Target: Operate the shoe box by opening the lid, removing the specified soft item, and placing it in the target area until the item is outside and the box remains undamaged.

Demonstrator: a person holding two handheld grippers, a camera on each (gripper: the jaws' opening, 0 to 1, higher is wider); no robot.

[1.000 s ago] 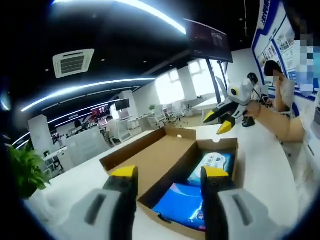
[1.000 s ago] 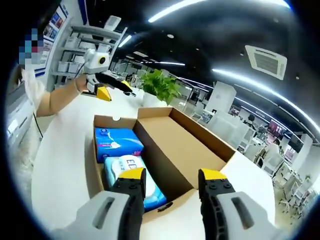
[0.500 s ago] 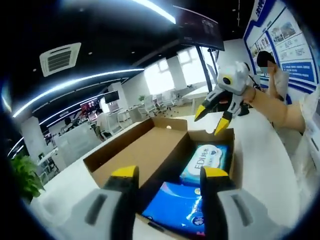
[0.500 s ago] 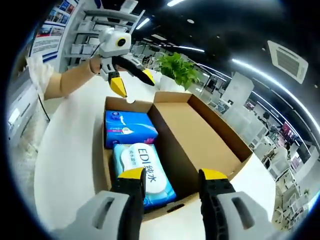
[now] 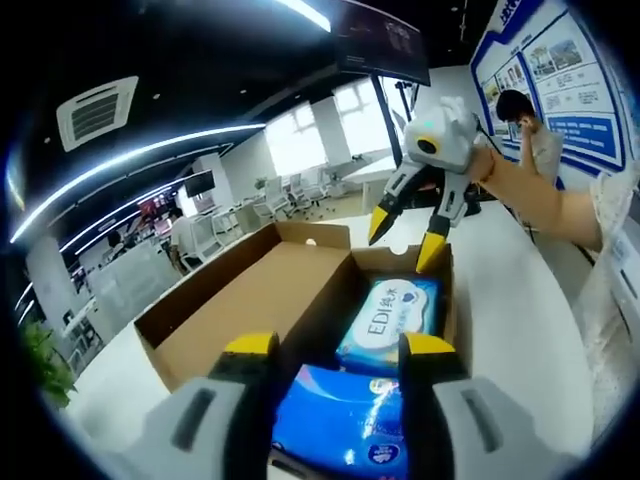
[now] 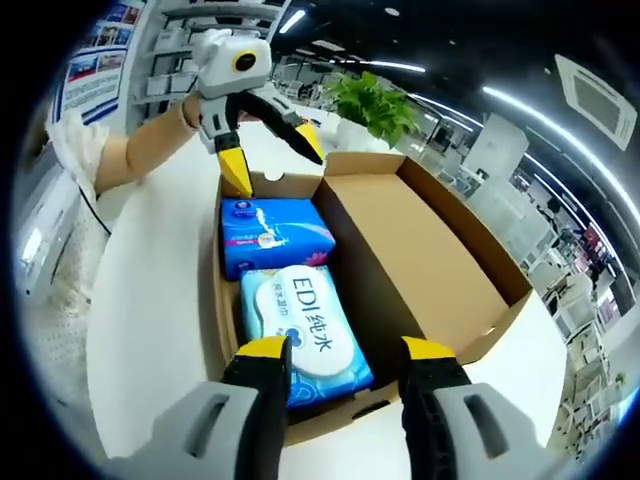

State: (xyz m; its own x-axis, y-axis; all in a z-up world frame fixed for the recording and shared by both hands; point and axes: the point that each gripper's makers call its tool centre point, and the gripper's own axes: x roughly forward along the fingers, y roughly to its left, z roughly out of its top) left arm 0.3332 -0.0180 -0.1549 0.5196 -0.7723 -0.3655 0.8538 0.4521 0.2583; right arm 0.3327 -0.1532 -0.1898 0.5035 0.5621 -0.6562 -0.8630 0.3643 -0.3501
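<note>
Box (image 6: 420, 250) lid open for access; left hand-held gripper (image 6: 268, 160) and right hand-held gripper (image 5: 410, 225), jaws apart, poised over packs (image 6: 300, 320).

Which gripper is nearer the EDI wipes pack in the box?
Right. The right gripper hovers directly over the EDI wipes pack; the left gripper is above the dark blue pack.

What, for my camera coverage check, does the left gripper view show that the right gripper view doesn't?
Left gripper view: a person standing by the blue wall board, and a hanging screen.
Right gripper view: white shelves behind the left claw.
Both: the open box holding the blue pack and the wipes pack, plus the right claw and the left claw, both open.
</note>
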